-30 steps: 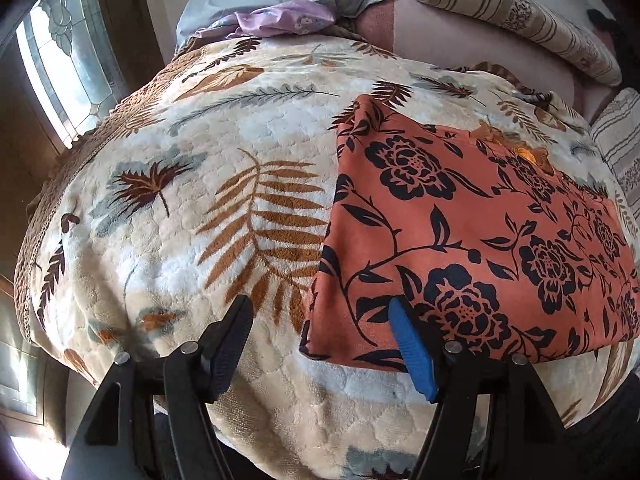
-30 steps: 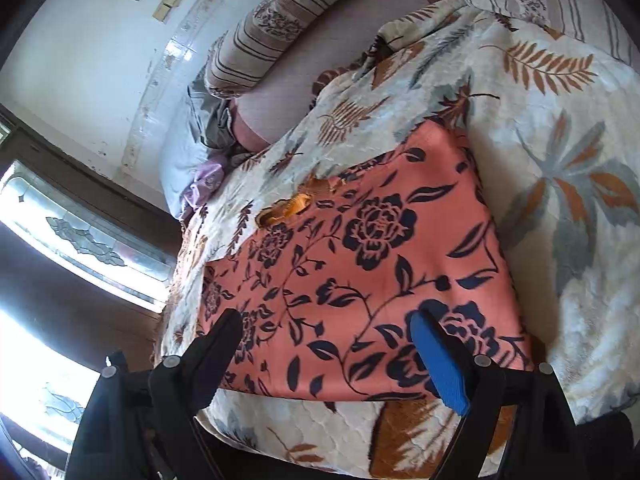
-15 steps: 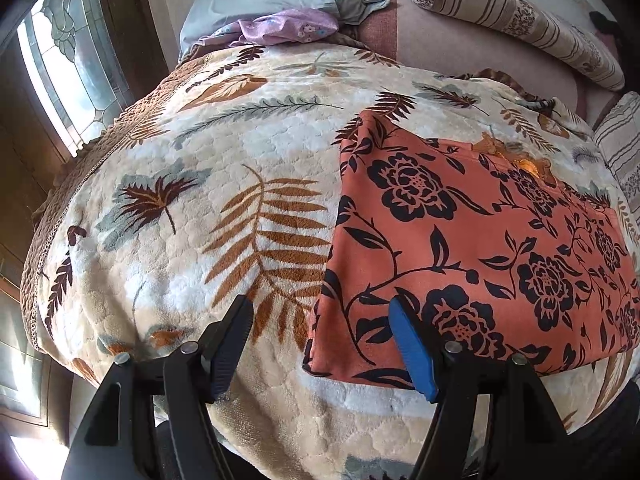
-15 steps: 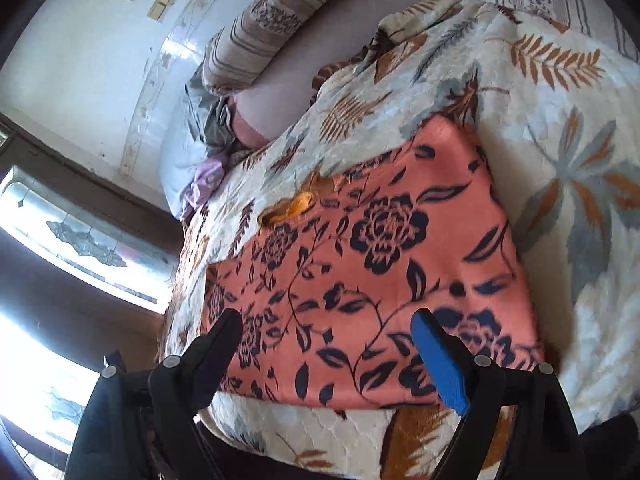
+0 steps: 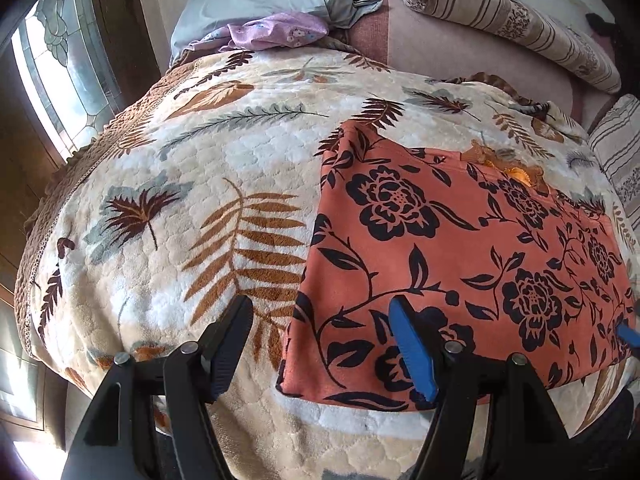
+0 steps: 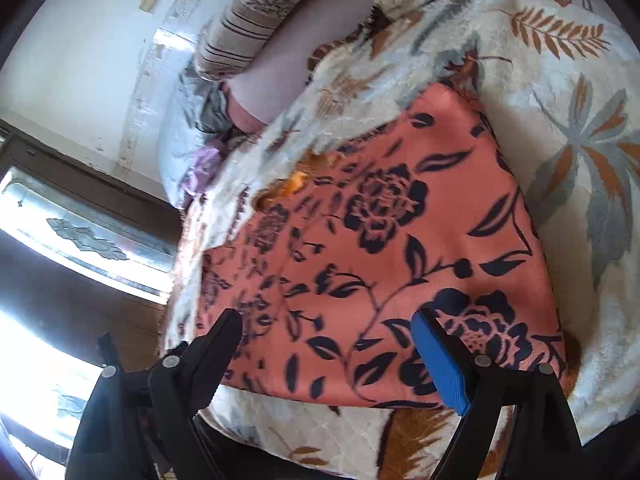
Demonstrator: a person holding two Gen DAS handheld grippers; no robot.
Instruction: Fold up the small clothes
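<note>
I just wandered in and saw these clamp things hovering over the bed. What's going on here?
A person holds a two-finger tool in each hand to fold small clothes. An orange floral garment lies spread flat on the leaf-patterned blanket. The left gripper is open at the garment's near left corner, and the right gripper is open over its near edge. Neither has hold of the cloth yet, so the fold has not begun.

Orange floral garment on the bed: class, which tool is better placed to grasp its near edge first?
Probably the left tool: it is open and straddles the orange floral garment at its near corner. The right tool, also open, faces mid-edge.
</note>
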